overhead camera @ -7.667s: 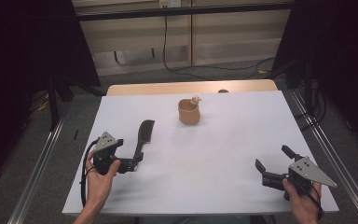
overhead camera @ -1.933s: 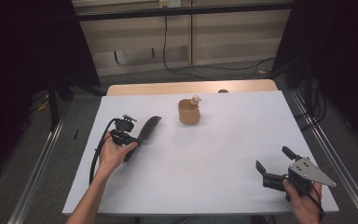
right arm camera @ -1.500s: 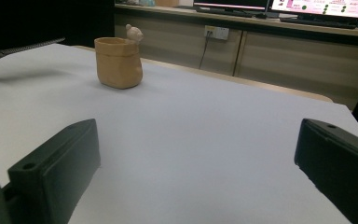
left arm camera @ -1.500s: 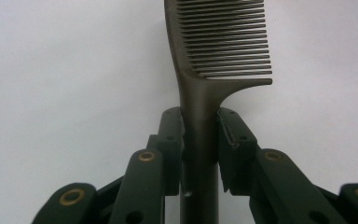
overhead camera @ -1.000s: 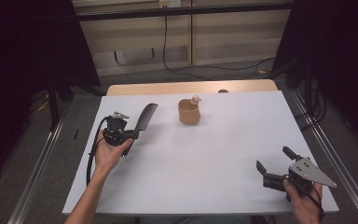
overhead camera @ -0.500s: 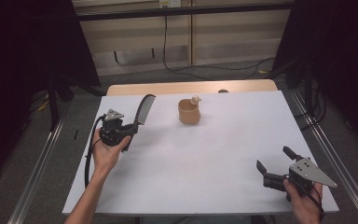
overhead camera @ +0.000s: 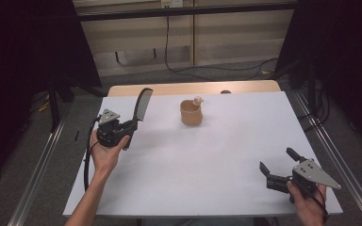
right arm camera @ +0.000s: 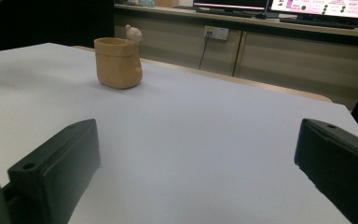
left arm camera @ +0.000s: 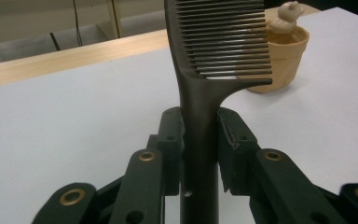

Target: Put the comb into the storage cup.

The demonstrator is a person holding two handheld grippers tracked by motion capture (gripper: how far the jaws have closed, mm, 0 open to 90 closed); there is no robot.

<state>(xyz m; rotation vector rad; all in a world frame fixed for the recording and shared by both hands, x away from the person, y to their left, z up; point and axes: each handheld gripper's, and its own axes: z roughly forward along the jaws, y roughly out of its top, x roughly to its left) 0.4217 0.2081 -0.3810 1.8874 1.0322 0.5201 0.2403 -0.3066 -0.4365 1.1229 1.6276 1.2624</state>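
Left hand-held gripper (overhead camera: 131, 128) raised over the left part of the white desk (overhead camera: 217, 155), jaws pinched tight on the handle of a black comb (overhead camera: 143, 103). Comb clamped at the lower handle, standing up and away from the jaws, tilted slightly toward the far edge in the high view. In the left gripper view, comb (left arm camera: 214, 70) rising straight up the middle between the two pads, handle flush against both; toothed section above the grip, teeth jutting to the right in that view. Dark, matte plastic; smooth narrow handle widening in a curve into the spine; fine, evenly spaced teeth, light showing through the gaps. Comb held clear of the desk surface, not touching anything else. Small tan cup (overhead camera: 191, 113) well apart to the right of the comb, near the far middle of the desk, with a pale little figure perched on its rim; in the left gripper view, cup (left arm camera: 284, 60) partly behind the comb's teeth. Right hand-held gripper (overhead camera: 276, 170) low near the front right corner of the desk, jaws spread wide, nothing between them; in the right gripper view, bare desk between the two black jaws and the tan cup (right arm camera: 118, 63) far ahead on the left.
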